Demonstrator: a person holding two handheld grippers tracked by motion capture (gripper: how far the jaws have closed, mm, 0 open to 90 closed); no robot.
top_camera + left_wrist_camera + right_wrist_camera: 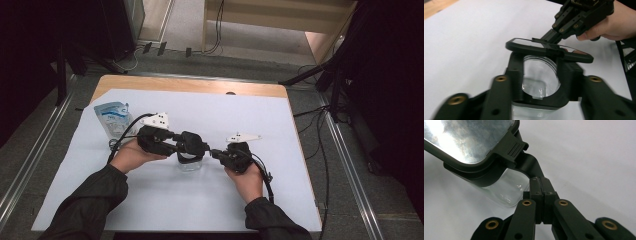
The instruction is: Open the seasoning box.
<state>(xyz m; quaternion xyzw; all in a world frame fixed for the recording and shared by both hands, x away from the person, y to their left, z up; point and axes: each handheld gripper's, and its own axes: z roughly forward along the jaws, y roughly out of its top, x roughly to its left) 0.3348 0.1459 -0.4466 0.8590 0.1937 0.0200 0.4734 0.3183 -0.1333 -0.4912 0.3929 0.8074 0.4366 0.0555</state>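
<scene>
Both forearms enter from the near edge of the bench (150,200), and the two tools meet at its middle over a clear glass container (190,164) with a black-framed lid (192,142). Left tool (180,145) comes in from the left; its jaws straddle the glass body just under the lid and look pressed against the walls, gripping it. Right tool (216,153) comes in from the opposite side, its jaws pinched together on the lid's black latch tab (524,165), which sticks out toward that hand. So the container sits between the tools on one line across the bench, left holding, right on the clasp; lifting that tab looks like the coming move. Farther off, at the left, lies a pale blue pouch (112,117).
</scene>
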